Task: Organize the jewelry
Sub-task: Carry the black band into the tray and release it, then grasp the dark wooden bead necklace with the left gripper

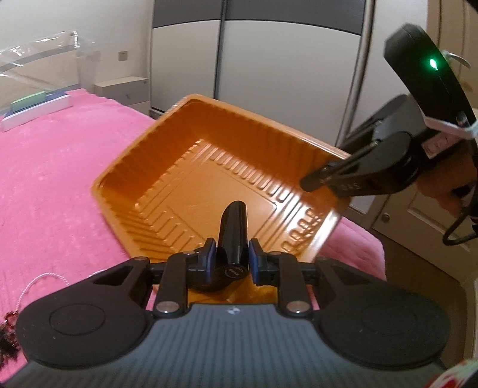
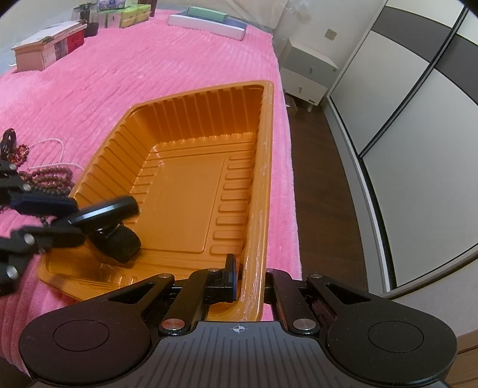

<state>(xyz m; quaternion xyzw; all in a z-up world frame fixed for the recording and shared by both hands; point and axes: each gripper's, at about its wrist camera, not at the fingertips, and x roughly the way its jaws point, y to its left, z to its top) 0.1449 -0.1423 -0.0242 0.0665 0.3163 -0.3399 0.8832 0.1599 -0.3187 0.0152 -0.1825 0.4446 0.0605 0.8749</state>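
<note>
An empty orange plastic tray (image 1: 209, 167) sits on the pink bedspread (image 1: 53, 179); it also shows in the right wrist view (image 2: 191, 179). My left gripper (image 1: 232, 259) is shut on a black clip-like object (image 1: 233, 235) and holds it over the tray's near corner; the clip also shows in the right wrist view (image 2: 113, 226). My right gripper (image 2: 251, 280) is shut on the tray's right wall (image 2: 257, 262); it shows in the left wrist view (image 1: 322, 176) at the tray's rim. Dark red bead strands (image 2: 50, 179) and a pearl strand (image 2: 47, 149) lie left of the tray.
Boxes (image 2: 47, 44) and books (image 2: 209, 21) lie at the bed's far end. A white nightstand (image 2: 307, 74) and a sliding wardrobe (image 2: 403, 104) stand beyond the bed's right edge. A clear plastic bag (image 1: 38, 59) is at the far left.
</note>
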